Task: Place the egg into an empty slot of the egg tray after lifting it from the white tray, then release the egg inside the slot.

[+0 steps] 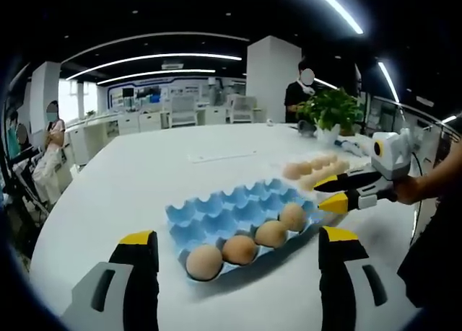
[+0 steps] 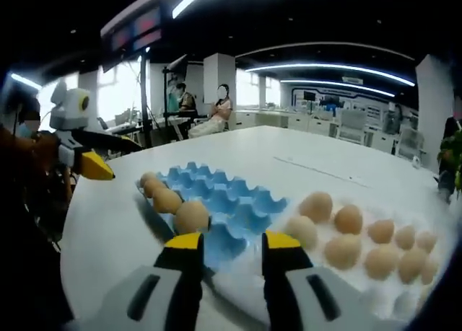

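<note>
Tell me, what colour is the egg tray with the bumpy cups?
The egg tray is light blue, clearest in the left gripper view.

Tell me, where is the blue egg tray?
In the right gripper view, the blue egg tray sits on the table, left of the loose eggs, beyond the right gripper.

Blue egg tray [image 1: 238,208], tan eggs [image 2: 345,250]

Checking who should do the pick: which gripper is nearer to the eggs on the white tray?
Right. The right gripper hangs open just short of the loose eggs on the white tray. The left gripper sits on the far side of the blue egg tray.
</note>
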Tool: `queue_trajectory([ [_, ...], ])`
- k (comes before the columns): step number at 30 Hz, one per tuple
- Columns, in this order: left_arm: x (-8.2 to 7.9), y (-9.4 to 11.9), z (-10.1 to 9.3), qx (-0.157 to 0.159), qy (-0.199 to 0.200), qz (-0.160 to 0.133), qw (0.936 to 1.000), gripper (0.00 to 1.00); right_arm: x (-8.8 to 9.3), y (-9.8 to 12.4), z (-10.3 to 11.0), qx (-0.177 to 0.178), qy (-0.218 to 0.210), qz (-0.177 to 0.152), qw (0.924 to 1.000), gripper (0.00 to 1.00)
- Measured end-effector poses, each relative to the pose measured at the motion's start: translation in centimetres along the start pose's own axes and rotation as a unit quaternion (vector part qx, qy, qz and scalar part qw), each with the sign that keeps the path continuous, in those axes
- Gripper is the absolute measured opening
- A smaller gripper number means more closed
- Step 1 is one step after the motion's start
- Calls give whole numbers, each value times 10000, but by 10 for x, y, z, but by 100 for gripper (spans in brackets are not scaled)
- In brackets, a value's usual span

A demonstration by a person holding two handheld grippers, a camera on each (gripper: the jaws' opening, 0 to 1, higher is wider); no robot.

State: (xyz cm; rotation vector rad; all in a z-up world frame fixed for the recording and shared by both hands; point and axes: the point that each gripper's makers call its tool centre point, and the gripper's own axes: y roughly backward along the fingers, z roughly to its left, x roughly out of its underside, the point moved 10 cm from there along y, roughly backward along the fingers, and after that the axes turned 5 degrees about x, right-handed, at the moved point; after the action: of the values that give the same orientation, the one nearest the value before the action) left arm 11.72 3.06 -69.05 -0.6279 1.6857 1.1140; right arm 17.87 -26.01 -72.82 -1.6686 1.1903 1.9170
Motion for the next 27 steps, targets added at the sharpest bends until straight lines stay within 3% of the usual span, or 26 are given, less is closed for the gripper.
queue_trajectory([
  [7, -1, -1, -2, 6, -25, 24, 10000, 92, 10, 34, -43, 816, -222, -38, 9964, 31],
  [10, -1, -2, -3, 28, -28, 42, 10000, 92, 14, 51, -65, 1325, -301, -58, 9907, 31],
  [15, -2, -2, -4, 51, -58, 51, 10000, 91, 19, 76, -97, 2032, -445, -40, 9781, 31],
  [20, -4, -3, -2, 53, -62, 34, 10000, 91, 26, 102, -131, 2880, -632, -63, 9555, 32],
  [22, -4, -3, -2, 35, -74, 36, 10000, 90, 29, 108, -139, 3093, -811, -47, 9475, 32],
  [27, -6, -2, -4, 28, -80, 38, 10000, 89, 43, 114, -156, 3304, -1112, 138, 9372, 32],
])
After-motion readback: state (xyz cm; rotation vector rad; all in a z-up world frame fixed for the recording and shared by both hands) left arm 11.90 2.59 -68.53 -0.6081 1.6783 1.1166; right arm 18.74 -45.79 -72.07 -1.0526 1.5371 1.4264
